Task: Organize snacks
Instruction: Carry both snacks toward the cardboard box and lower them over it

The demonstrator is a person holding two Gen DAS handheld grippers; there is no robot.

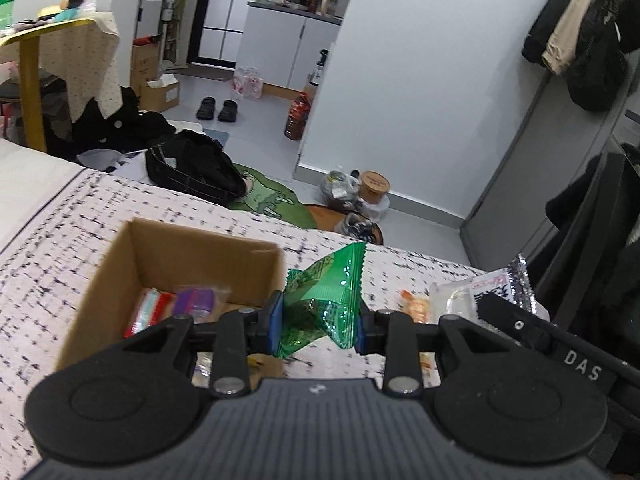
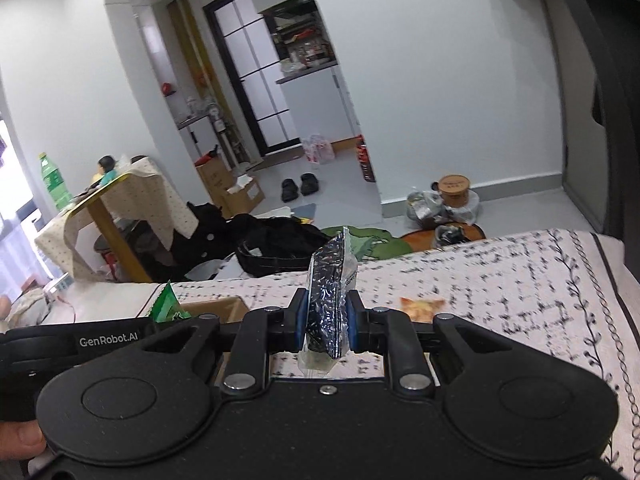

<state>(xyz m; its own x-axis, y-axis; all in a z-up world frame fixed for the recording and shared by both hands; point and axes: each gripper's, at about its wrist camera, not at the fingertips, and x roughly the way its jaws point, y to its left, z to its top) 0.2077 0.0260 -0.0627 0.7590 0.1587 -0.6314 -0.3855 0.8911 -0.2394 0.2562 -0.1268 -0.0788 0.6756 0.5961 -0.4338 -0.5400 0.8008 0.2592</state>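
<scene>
Left wrist view: left gripper (image 1: 320, 326) clamps a green snack packet (image 1: 326, 300) between its blue pads, held above the patterned bedspread (image 1: 60, 240) just right of the open cardboard box (image 1: 120, 264). Box contains a red packet (image 1: 150, 312) and a purple packet (image 1: 194, 300). An orange snack (image 1: 414, 304) lies on the spread to the right. Right wrist view: right gripper (image 2: 327, 326) pinches a silver-black foil packet (image 2: 330, 292) edge-on, upright. Beyond, slippers (image 2: 299, 186) on the floor.
</scene>
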